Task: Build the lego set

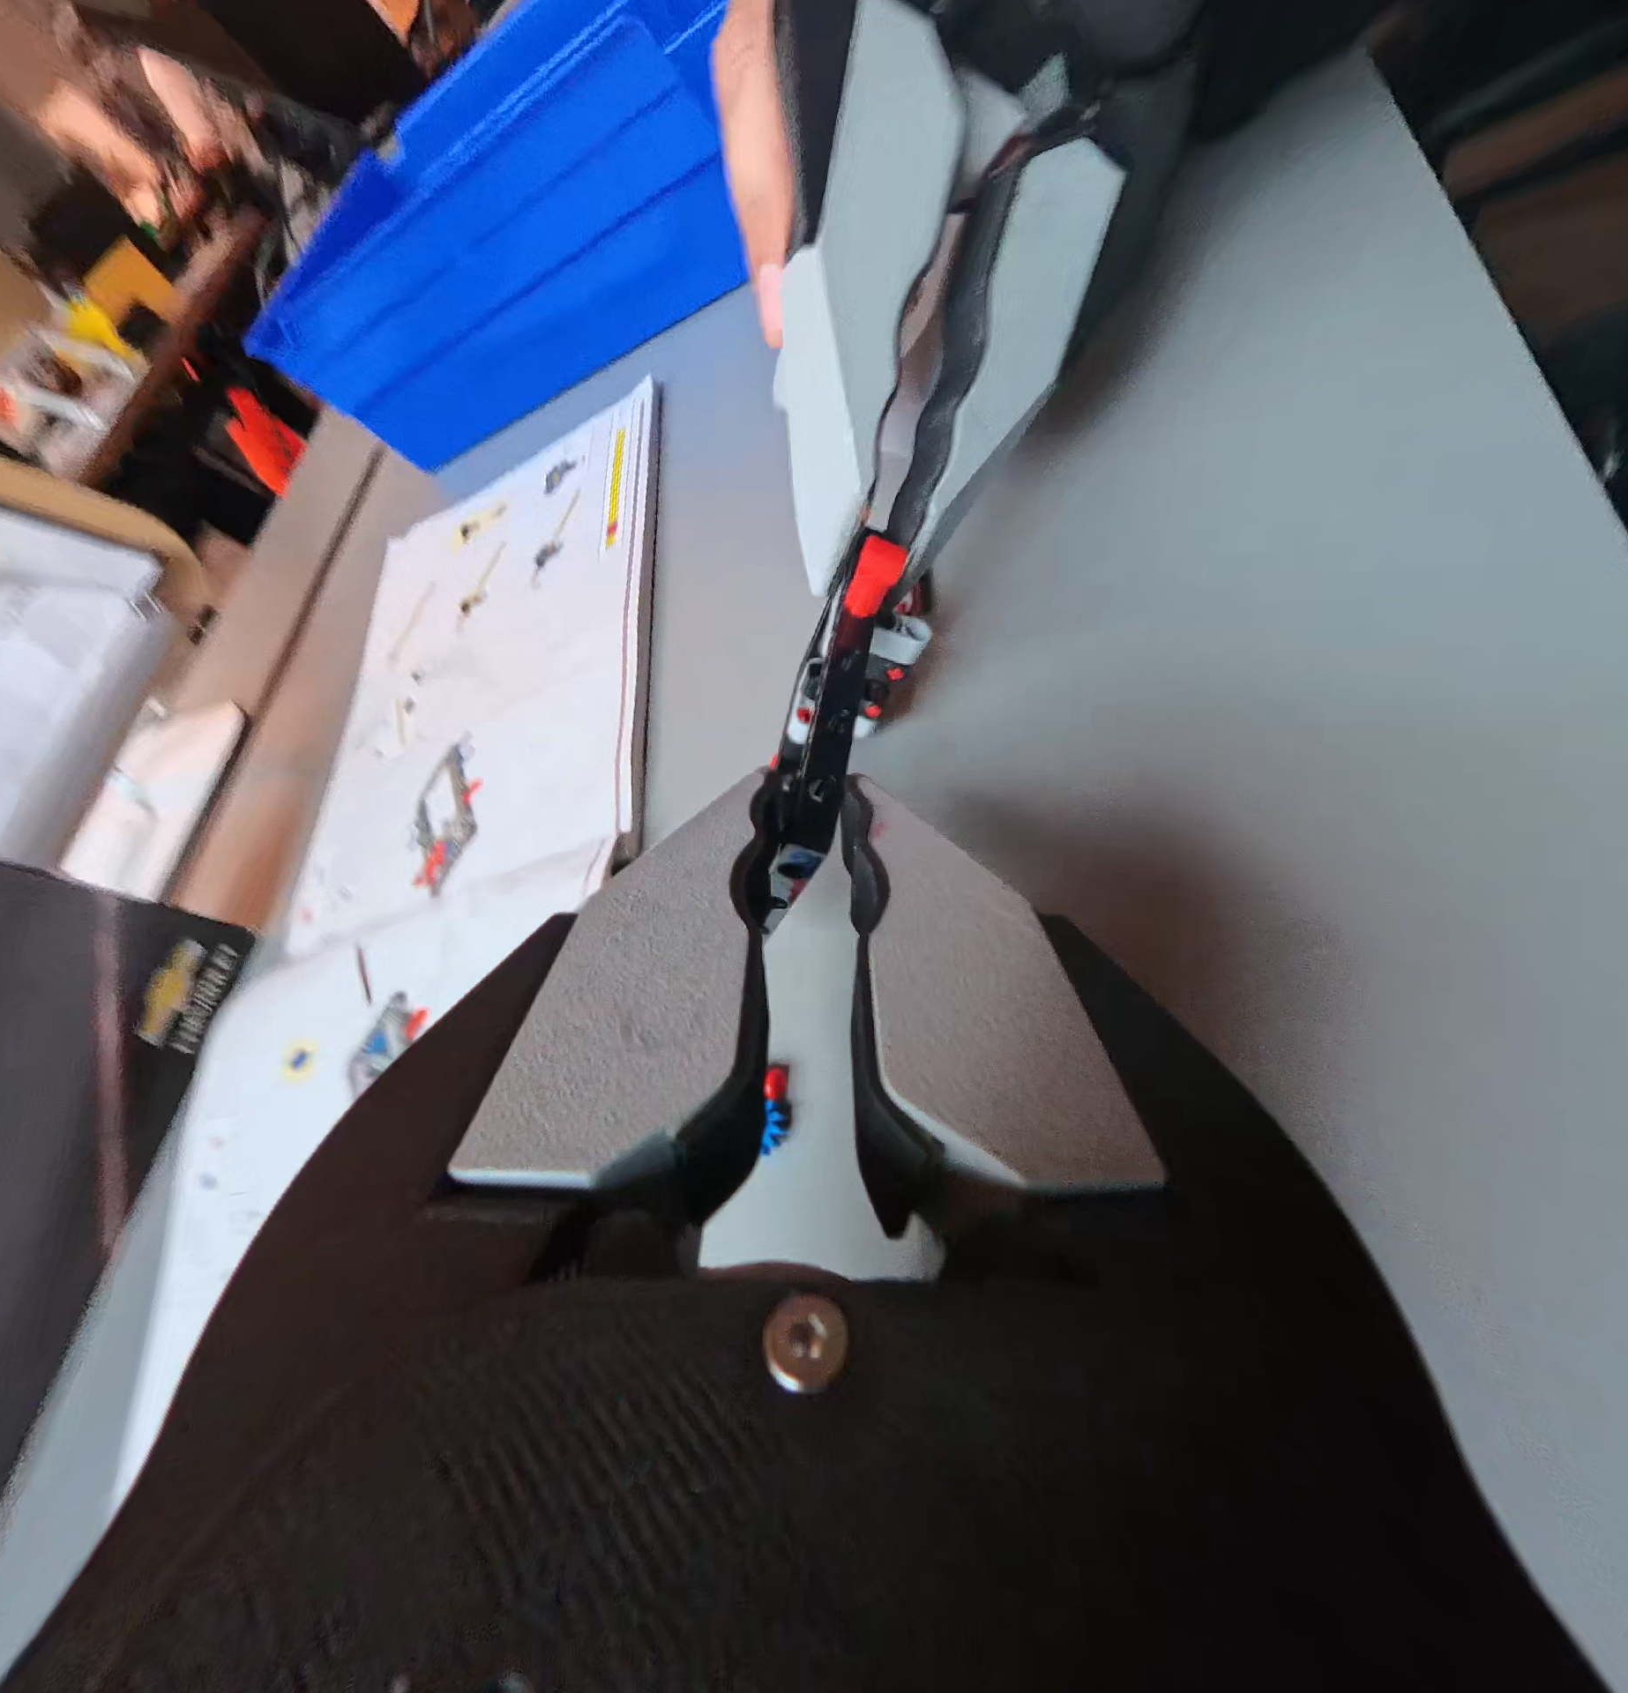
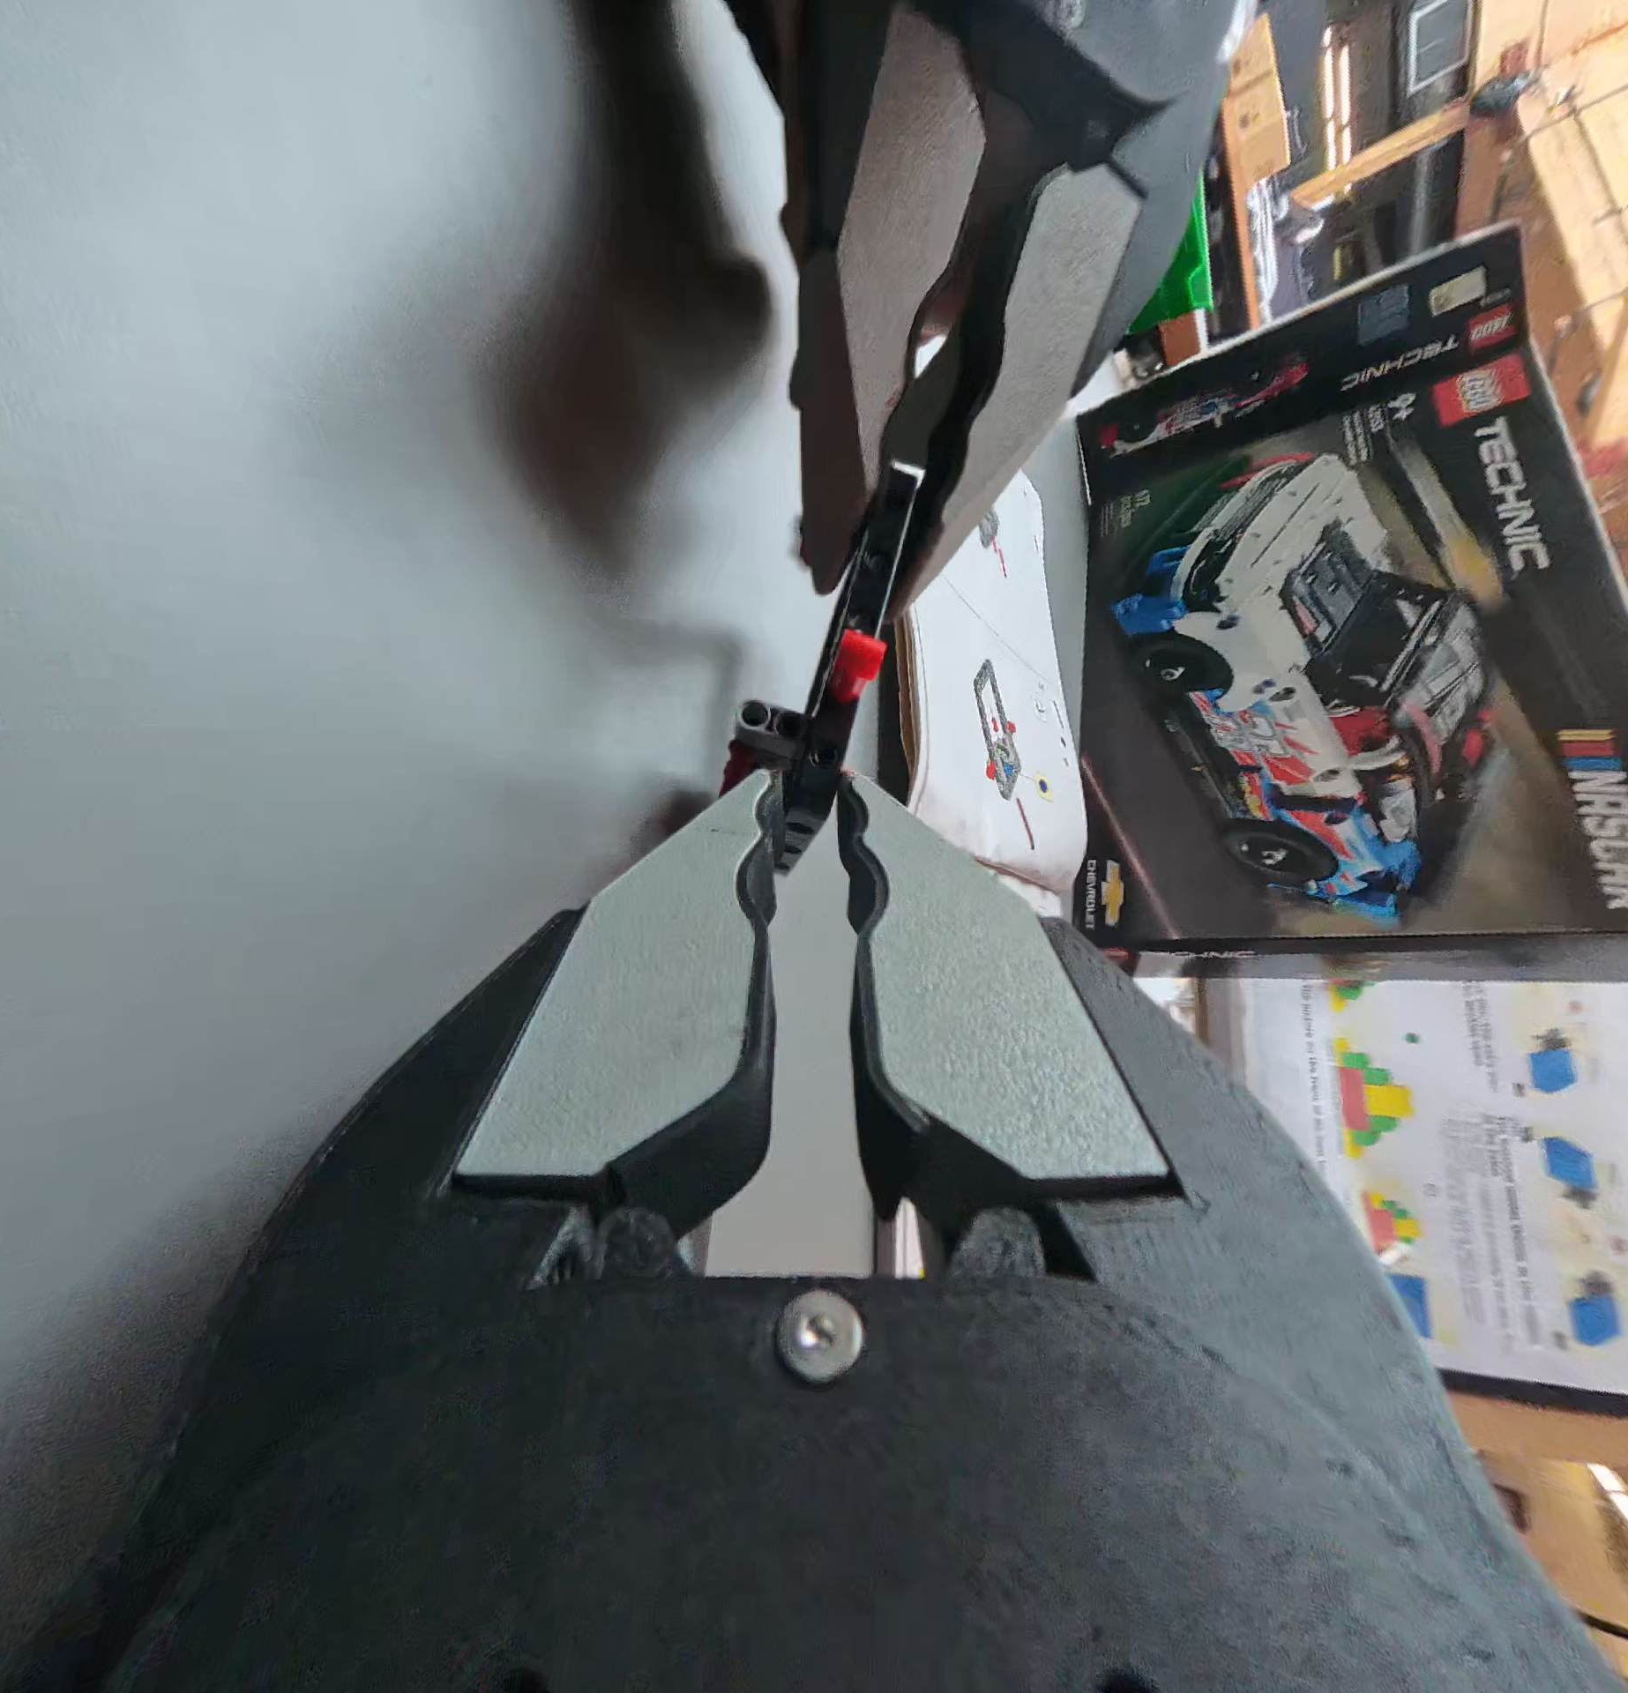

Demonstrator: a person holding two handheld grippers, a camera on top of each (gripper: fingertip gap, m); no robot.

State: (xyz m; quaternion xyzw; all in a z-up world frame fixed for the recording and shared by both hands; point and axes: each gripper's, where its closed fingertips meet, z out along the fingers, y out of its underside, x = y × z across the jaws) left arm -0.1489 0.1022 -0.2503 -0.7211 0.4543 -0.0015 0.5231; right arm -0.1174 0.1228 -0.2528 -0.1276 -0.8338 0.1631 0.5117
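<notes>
Both grippers clamp one black lego frame (image 1: 815, 733) above the grey table (image 1: 1250, 641). Left wrist view: left gripper (image 1: 806, 829) pinches the near end, right gripper (image 1: 884, 550) the far end, likely steadying it. Right wrist view: right gripper (image 2: 806, 806) bites the frame's end, booklet (image 2: 984, 696) and box (image 2: 1342, 595) just beyond for reference.

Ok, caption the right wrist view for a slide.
Both tools grip opposite ends of a black Lego beam assembly above the table.
</notes>
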